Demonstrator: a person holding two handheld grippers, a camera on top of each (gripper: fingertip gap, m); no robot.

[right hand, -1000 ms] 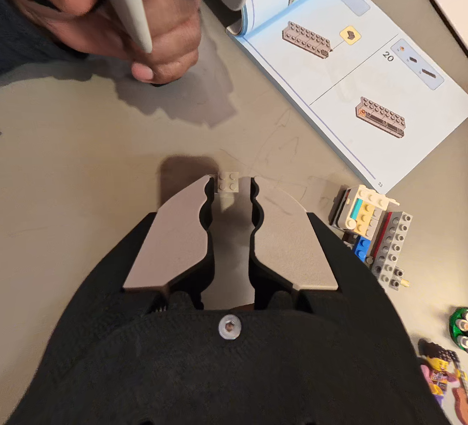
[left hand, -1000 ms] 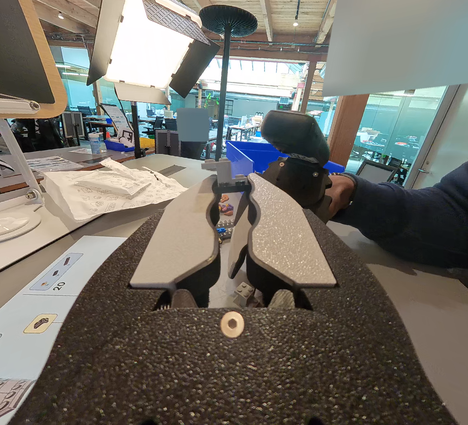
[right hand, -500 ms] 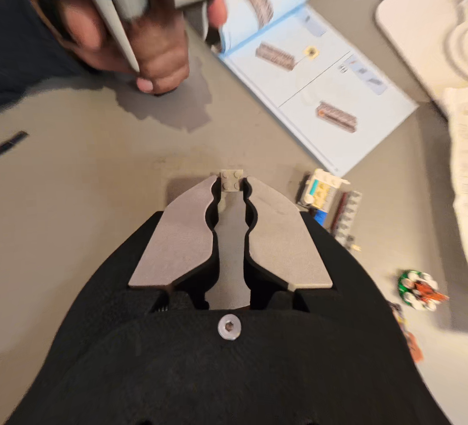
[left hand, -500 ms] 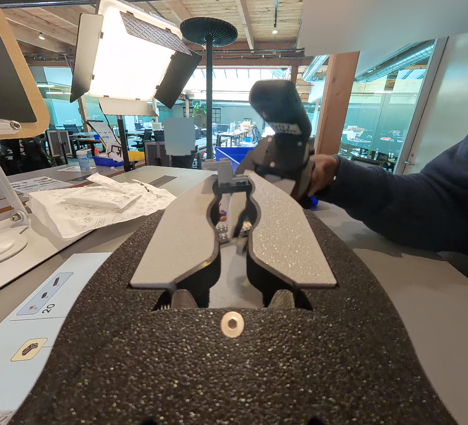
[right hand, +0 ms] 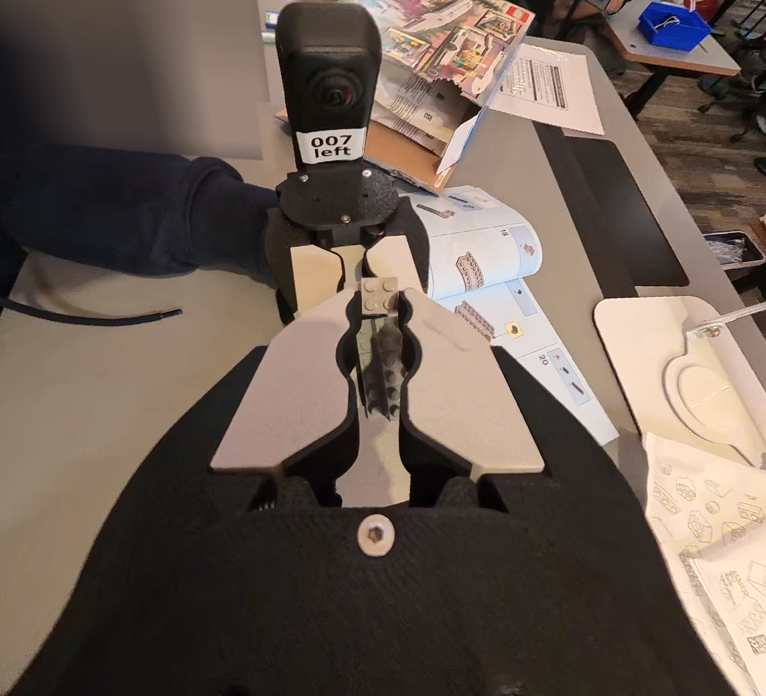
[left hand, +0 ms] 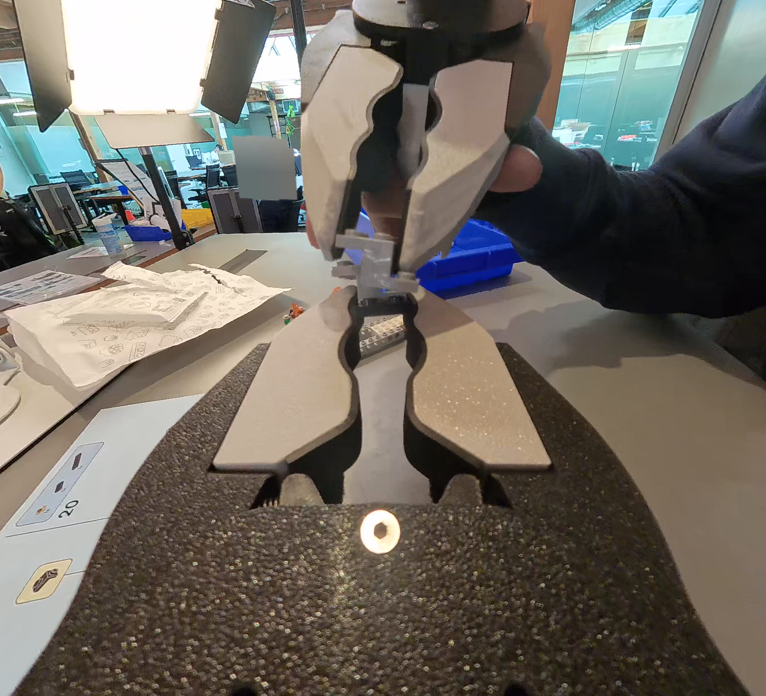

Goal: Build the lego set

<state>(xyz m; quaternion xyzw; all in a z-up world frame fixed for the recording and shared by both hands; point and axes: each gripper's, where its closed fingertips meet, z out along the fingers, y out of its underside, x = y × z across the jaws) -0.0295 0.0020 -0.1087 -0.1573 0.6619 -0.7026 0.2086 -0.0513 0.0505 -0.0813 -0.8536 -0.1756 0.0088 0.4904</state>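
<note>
A grey table (right hand: 103, 406) in an open workshop. Nearest, the right gripper (right hand: 379, 303) has its fingers pinched on a small grey plate (right hand: 378, 297). Just past it, tip to tip, the left gripper (left hand: 381, 299) clamps a grey and black brick piece (left hand: 375, 278). The plate touches that piece; joining seems underway, so alignment matters. Beyond lies an open booklet (right hand: 489, 261)

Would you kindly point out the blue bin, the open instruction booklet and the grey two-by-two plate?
blue bin (left hand: 468, 261), left wrist view, front wall.
instruction booklet (right hand: 476, 253), right wrist view, open page.
grey two-by-two plate (right hand: 379, 295), right wrist view, studded top.
</note>
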